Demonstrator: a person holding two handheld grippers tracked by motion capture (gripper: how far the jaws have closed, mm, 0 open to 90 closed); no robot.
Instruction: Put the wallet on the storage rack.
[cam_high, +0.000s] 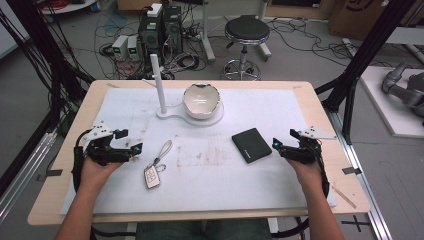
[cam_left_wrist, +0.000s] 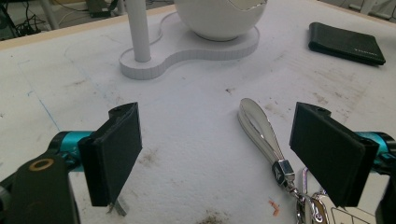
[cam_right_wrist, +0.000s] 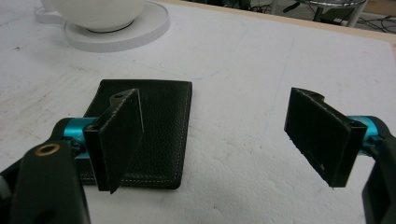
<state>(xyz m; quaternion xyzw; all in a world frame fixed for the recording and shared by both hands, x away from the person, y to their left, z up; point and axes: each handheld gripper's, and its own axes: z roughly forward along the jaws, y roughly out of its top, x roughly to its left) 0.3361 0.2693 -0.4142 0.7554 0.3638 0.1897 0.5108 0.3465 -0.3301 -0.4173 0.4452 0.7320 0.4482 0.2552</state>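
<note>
Two sets of jaws stand apart: our left gripper (cam_high: 131, 145) nearest the silver key fob (cam_high: 152, 176), our right gripper (cam_high: 278, 145) nearest the black leather wallet (cam_high: 251, 144).

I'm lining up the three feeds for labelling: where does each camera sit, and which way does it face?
High view: above the person's side, facing forward and down on the table; forearms and both grippers show.
Left gripper view: rides the left gripper, facing the key fob, its strap and the bowl stand; open fingers show.
Right gripper view: rides the right gripper, over the wallet; open fingers show.
Both gripper views share wallet and stand.
</note>
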